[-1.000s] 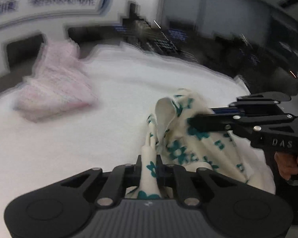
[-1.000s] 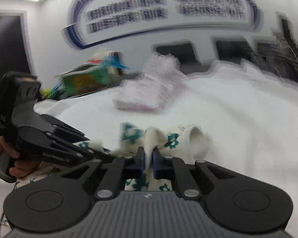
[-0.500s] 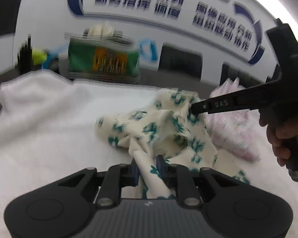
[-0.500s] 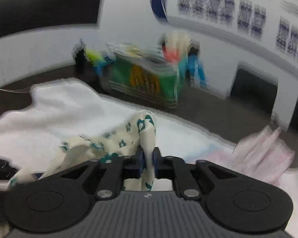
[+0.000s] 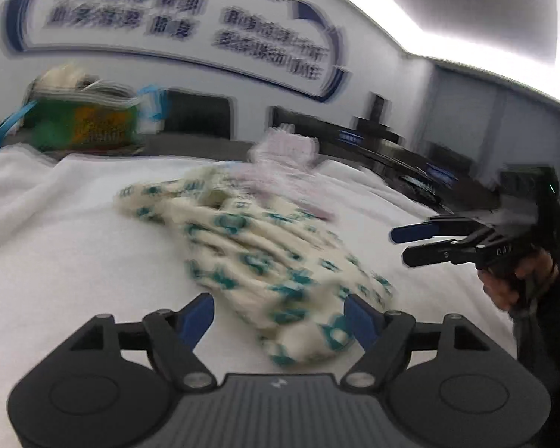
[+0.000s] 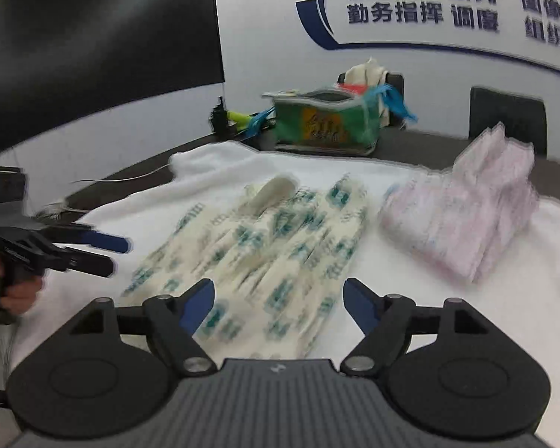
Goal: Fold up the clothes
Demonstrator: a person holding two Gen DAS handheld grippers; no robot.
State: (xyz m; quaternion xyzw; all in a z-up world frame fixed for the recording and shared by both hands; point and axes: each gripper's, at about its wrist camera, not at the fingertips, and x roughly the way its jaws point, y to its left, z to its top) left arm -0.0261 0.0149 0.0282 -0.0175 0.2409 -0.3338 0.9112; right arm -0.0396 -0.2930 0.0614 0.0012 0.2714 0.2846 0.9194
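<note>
A cream garment with teal flower print [image 5: 250, 254] lies crumpled on the white towel-covered table [image 5: 74, 231]; it also shows in the right wrist view [image 6: 265, 246]. My left gripper [image 5: 279, 311] is open and empty, just in front of the garment's near end. My right gripper [image 6: 279, 300] is open and empty over the garment's near edge. In the left wrist view the right gripper [image 5: 403, 244] is apart from the cloth at the right. In the right wrist view the left gripper [image 6: 117, 255] is at the left.
A folded pink garment [image 6: 466, 216] lies to the right of the printed one, also seen in the left wrist view [image 5: 287, 164]. A green bag of clothes [image 6: 328, 123] stands at the table's back. A dark chair [image 6: 507, 115] is behind the table.
Both grippers have opened and let go of the printed garment. It has dropped onto the towel and both grippers have pulled back from it.
</note>
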